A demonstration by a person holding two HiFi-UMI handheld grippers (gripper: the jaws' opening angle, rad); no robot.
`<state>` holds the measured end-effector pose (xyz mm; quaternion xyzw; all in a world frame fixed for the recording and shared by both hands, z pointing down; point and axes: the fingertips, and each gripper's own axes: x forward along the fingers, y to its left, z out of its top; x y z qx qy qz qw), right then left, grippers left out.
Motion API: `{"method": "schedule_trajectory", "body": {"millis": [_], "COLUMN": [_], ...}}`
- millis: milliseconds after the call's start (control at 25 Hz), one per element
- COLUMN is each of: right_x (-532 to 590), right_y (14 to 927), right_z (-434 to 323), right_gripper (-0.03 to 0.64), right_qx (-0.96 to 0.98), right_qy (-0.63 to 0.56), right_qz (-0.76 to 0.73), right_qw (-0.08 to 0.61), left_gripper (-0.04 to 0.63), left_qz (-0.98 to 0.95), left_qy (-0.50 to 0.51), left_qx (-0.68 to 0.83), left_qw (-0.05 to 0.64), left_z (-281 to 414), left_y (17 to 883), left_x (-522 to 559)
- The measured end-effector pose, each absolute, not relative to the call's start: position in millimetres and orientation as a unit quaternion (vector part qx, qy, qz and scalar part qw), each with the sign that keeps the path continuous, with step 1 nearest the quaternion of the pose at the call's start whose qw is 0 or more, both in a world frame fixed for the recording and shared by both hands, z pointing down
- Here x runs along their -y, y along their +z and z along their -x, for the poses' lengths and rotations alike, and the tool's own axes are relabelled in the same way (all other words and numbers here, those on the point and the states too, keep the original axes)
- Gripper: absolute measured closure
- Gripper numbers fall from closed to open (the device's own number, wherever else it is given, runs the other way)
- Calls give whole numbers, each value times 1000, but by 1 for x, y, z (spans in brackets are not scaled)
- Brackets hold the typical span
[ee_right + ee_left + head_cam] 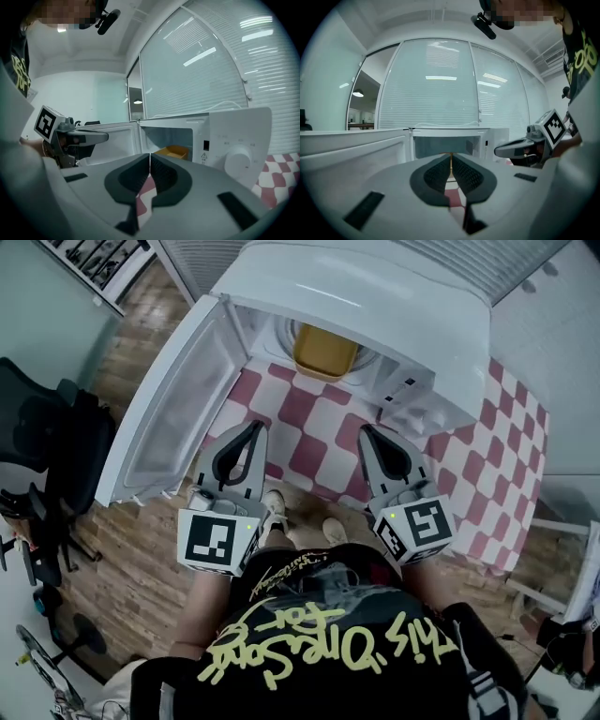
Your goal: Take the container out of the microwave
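The white microwave (375, 296) stands on a table with its door (164, 413) swung wide to the left. Inside sits a yellow container (325, 352), which the right gripper view shows as a shallow tray (174, 151) in the cavity. My left gripper (256, 427) is shut and empty, in front of the opening and short of it. My right gripper (367, 431) is also shut and empty, just before the control panel. In the left gripper view the shut left gripper (450, 158) points at the cavity (447, 145). The right gripper (149, 158) points towards the opening from the right.
A red and white checked cloth (309, 427) covers the table under both grippers. The control panel with its round knob (239, 161) is close on the right. A black office chair (47, 427) stands on the wooden floor at the left. The open door (351, 145) flanks the left gripper.
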<state>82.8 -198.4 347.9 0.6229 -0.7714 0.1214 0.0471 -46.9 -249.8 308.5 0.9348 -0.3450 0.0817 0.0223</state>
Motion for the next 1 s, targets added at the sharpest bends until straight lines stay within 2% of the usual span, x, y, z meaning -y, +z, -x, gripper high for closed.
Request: {"method": "schedule_trajectory", "body": {"millis": [680,1000], "right_x": [216,222], "right_y": [348,355], "right_z": [-75,-72], "right_gripper": [606,606], "right_qx": [689,685], "right_qy": [118,119], "right_qz": [-714,-718], "right_qw": [30,33], "left_gripper": [580,580], "left_qz": [-972,-973], "left_qy": [109,126], "left_qx": [210,192], "left_qw": [1,3], "left_z": [38,34], "left_y": [329,345], "left_x": [292,296]}}
